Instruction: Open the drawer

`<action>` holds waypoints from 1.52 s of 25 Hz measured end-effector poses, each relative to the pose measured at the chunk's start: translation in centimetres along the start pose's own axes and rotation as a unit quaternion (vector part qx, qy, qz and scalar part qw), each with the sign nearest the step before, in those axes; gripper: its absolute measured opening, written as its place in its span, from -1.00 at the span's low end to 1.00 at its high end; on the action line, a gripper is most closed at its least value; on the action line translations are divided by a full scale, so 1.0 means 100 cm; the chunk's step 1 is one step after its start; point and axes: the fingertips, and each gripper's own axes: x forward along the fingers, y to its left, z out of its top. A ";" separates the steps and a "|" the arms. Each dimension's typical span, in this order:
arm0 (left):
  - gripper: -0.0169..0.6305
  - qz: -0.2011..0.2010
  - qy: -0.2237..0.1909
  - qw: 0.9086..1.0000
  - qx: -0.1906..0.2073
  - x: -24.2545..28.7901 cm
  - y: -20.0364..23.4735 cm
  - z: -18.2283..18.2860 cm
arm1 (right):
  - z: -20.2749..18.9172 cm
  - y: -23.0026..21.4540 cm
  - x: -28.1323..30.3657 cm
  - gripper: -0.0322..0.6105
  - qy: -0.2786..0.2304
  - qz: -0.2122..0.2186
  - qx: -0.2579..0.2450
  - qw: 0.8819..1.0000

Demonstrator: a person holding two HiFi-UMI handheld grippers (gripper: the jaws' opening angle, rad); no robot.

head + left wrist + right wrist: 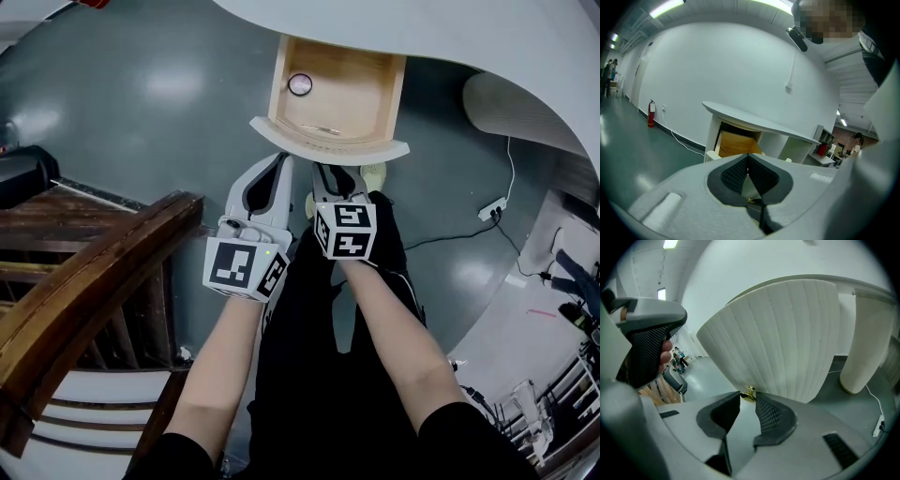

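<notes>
The drawer (333, 103) stands pulled out from under the white desk top (450, 37), its wooden inside showing with a small round ring-like thing (300, 84) in it. Its white curved front (328, 147) faces me. In the right gripper view that ribbed front (787, 333) fills the picture, and my right gripper (747, 401) is shut on the small gold knob (749, 393) at its fingertips. My left gripper (279, 164) hovers just left of the right one (336, 176), below the drawer front, touching nothing. Its pads meet at the tips in the left gripper view (748, 159), which also shows the open drawer (736, 143) ahead.
A dark wooden chair or bench (84, 272) stands close on the left. A power strip with its cable (492, 211) lies on the grey floor at right. The desk's white ribbed leg (862, 348) rises right of the drawer. A fire extinguisher (650, 115) stands by the far wall.
</notes>
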 end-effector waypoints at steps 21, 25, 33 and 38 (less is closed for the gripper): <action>-0.92 -0.019 0.013 1.000 0.002 -0.042 -0.071 0.092 | 0.127 0.038 -0.148 -0.84 -0.060 0.042 -0.050 0.996; -0.92 -0.027 0.001 1.000 0.004 -0.058 -0.087 0.127 | 0.173 0.058 -0.183 -0.84 -0.095 0.063 -0.064 0.991; -0.92 -0.030 -0.013 0.999 0.020 -0.049 -0.105 0.185 | 0.256 0.065 -0.211 -0.85 -0.136 0.088 -0.084 0.983; -0.92 -0.031 -0.024 0.999 0.021 -0.062 -0.111 0.216 | 0.294 0.088 -0.236 -0.85 -0.166 0.105 -0.094 0.976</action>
